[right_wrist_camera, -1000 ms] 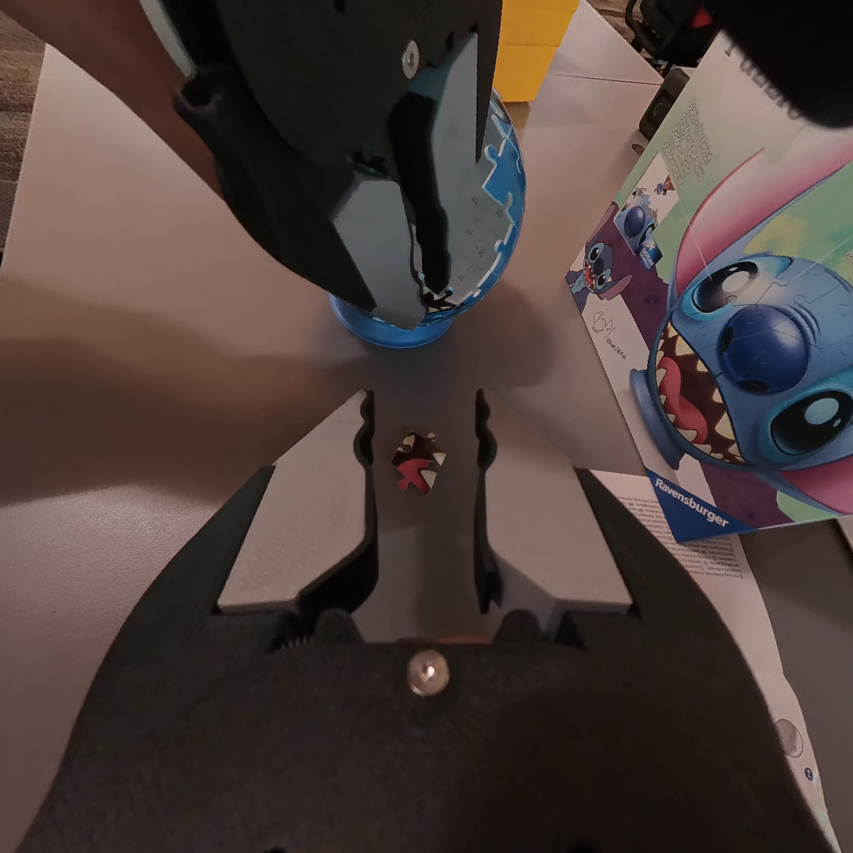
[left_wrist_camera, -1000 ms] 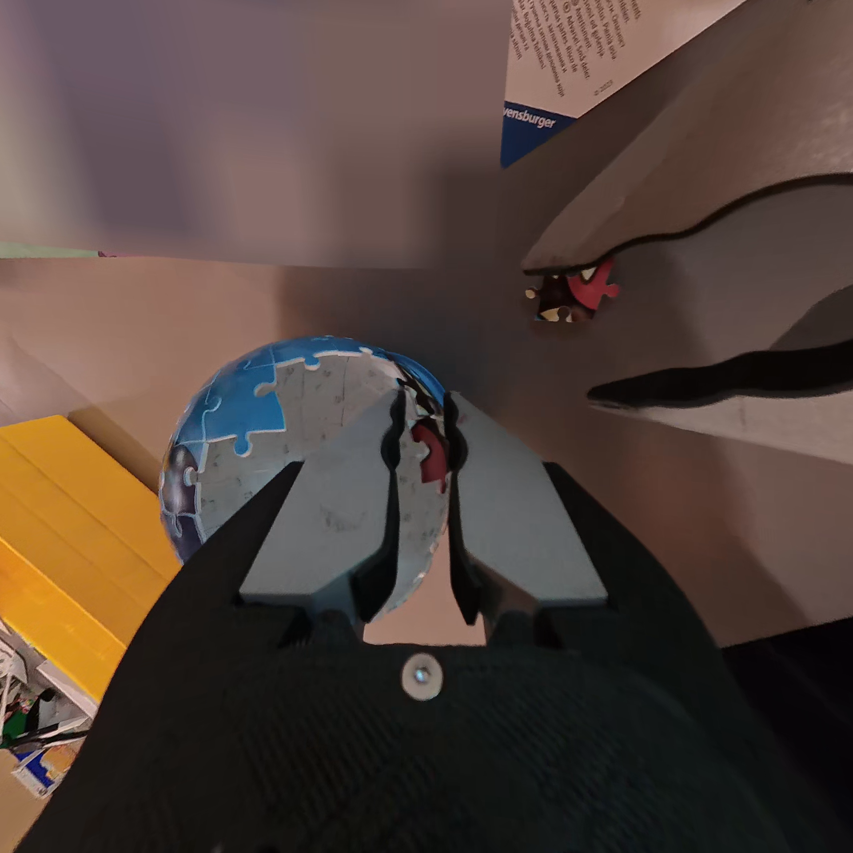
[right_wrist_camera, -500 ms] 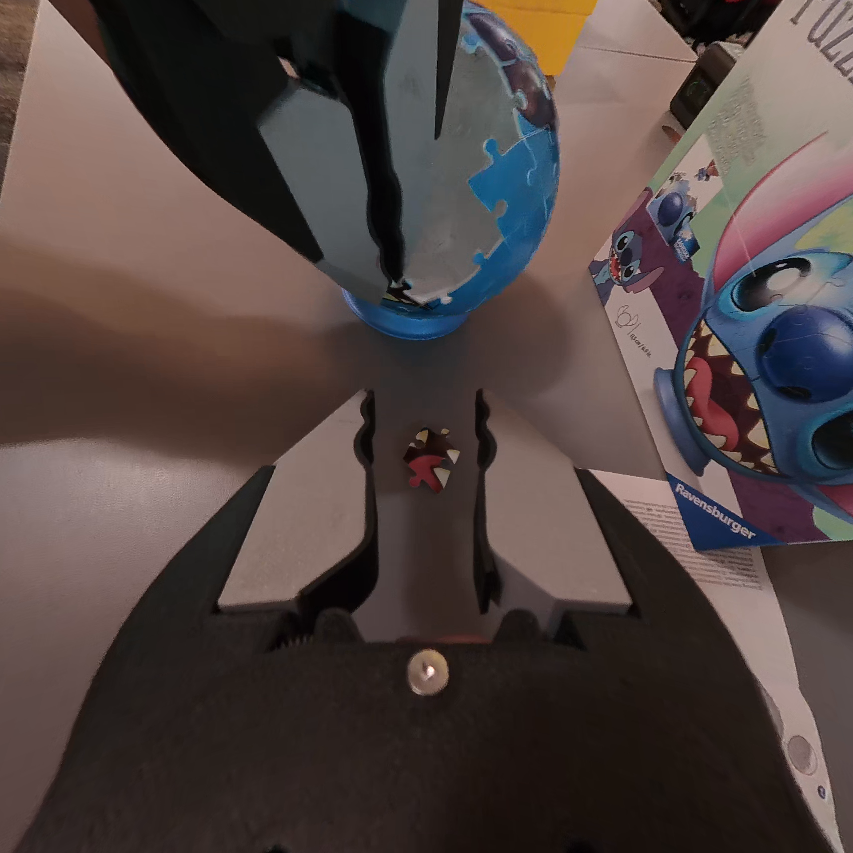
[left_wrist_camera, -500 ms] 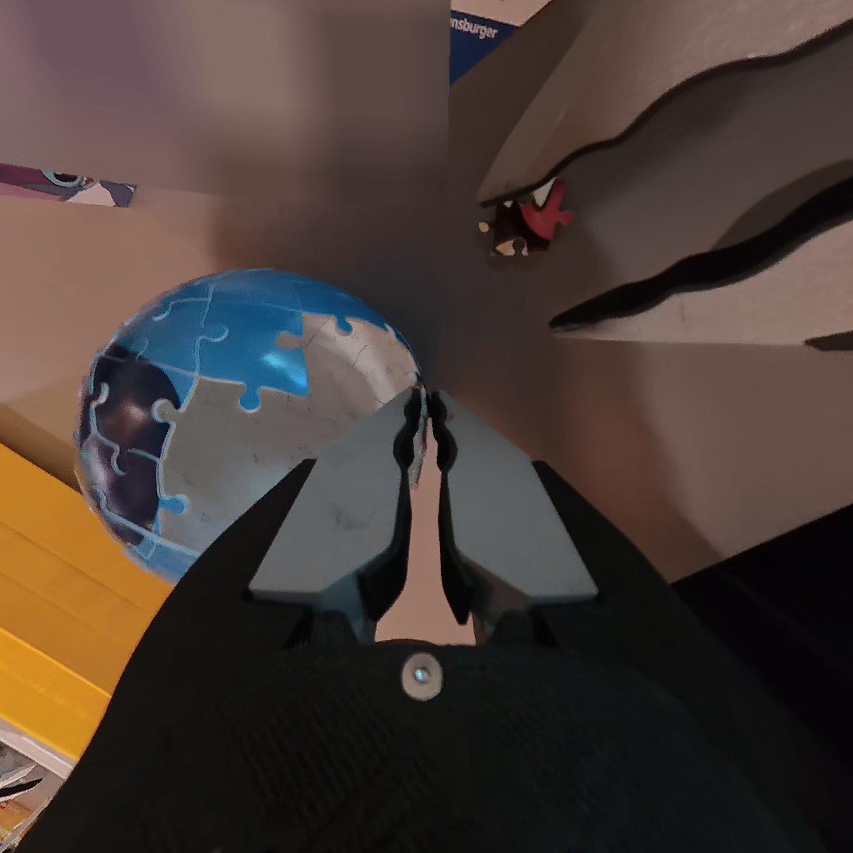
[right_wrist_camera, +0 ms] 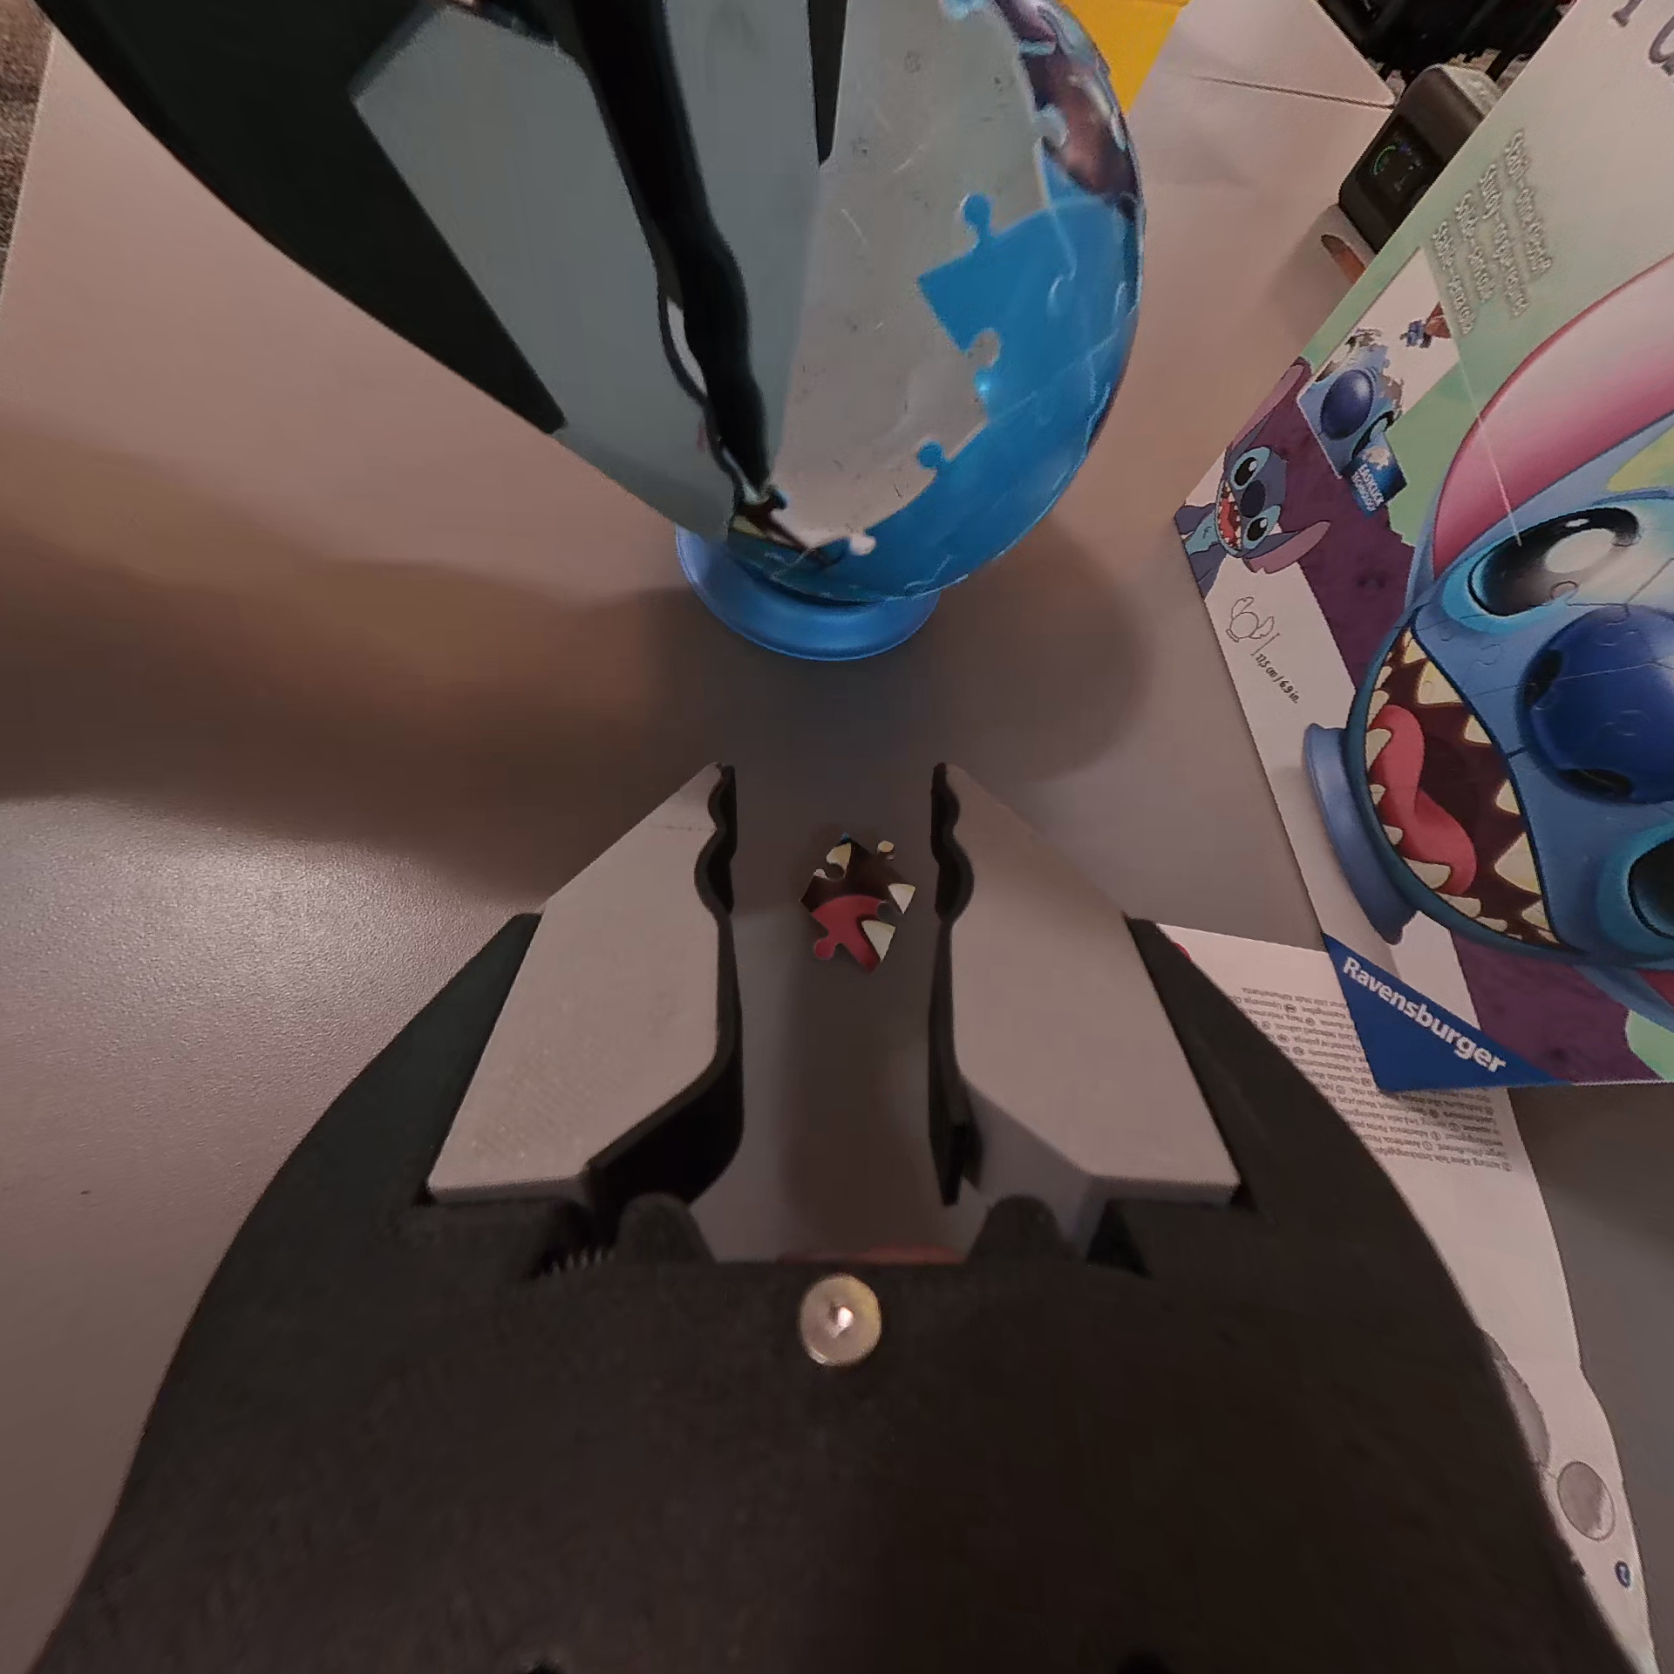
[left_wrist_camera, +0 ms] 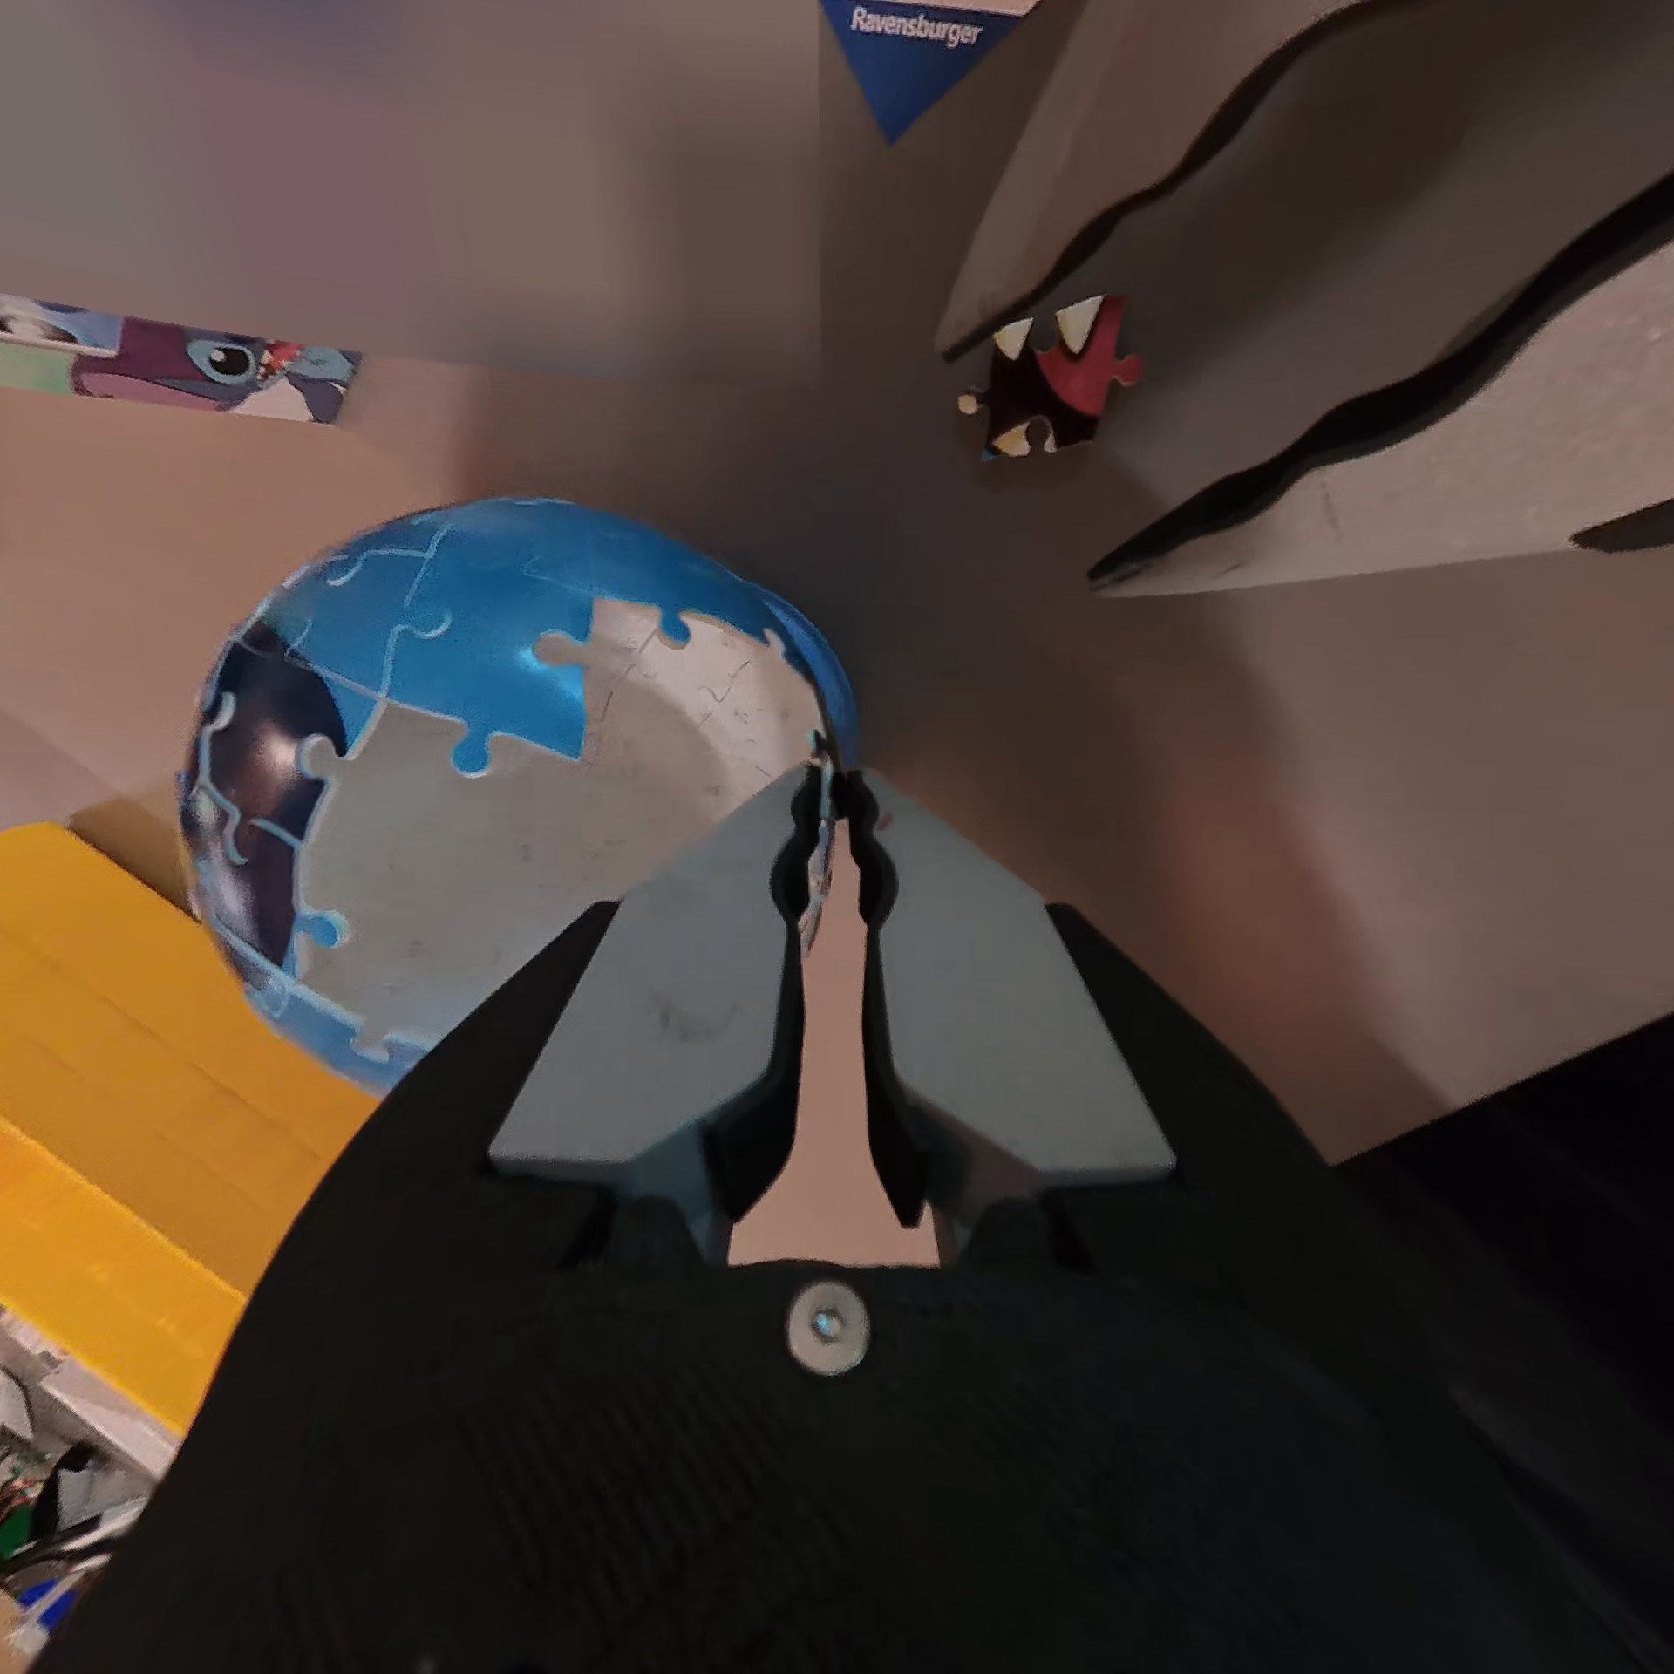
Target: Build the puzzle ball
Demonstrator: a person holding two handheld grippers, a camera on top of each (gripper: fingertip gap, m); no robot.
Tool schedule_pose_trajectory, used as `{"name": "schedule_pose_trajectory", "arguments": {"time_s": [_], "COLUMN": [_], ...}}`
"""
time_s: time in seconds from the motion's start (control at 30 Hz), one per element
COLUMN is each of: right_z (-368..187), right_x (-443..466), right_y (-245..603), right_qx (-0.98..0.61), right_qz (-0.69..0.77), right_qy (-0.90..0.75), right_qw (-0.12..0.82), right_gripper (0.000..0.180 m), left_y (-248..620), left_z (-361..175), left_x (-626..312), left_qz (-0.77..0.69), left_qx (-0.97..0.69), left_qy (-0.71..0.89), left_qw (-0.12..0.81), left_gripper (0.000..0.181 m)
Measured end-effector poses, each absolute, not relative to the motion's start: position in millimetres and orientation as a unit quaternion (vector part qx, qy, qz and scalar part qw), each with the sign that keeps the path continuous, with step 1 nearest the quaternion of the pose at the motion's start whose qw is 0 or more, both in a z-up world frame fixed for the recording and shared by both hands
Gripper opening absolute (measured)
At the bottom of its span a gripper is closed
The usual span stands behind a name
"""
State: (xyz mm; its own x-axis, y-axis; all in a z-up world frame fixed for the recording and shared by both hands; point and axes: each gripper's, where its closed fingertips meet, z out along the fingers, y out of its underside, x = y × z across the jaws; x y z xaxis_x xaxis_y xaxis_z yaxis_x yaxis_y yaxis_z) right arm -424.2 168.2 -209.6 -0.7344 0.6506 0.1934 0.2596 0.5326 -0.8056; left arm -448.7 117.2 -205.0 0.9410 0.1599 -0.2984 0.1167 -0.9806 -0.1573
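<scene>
Right wrist view, left gripper (right_wrist_camera: 752, 494) masking puzzle ball (right_wrist_camera: 978, 299), perhaps gripping

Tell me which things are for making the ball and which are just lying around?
For the job: puzzle ball on its blue stand, loose puzzle piece, left gripper, right gripper.

Lying about: puzzle box, paper leaflet, yellow box.

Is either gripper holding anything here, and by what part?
The left gripper is shut on the edge of the half-built puzzle ball, at the shell's open rim. The right gripper is open, with the loose puzzle piece lying between its fingers.
</scene>
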Motion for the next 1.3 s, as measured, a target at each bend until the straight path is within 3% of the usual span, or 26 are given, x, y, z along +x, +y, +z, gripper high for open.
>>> {"name": "schedule_pose_trajectory", "arguments": {"time_s": [0.63,0.97,1.3], "right_z": [-208.2,-206.6,-175.7], "right_x": [-424.2,-422.4,-391.1], "right_y": [169.2,167.5,117.7], "right_qx": [-0.272,-0.269,-0.107], "right_qz": [0.403,0.404,0.471], "right_qy": [-0.839,-0.839,-0.832], "right_qw": [0.244,0.244,0.274], "right_gripper": [0.040,0.039,0.037], "left_y": [95.7,98.9,93.5], "left_z": [-195.6,-198.1,-189.7], "left_x": [-437.4,-441.8,-437.5], "left_qz": [0.153,0.169,0.194], "left_qx": [-0.987,-0.984,-0.977], "left_qy": [-0.022,0.004,0.037], "left_qw": [0.054,0.056,0.083], "left_gripper": [0.026,0.010,0.022]}}
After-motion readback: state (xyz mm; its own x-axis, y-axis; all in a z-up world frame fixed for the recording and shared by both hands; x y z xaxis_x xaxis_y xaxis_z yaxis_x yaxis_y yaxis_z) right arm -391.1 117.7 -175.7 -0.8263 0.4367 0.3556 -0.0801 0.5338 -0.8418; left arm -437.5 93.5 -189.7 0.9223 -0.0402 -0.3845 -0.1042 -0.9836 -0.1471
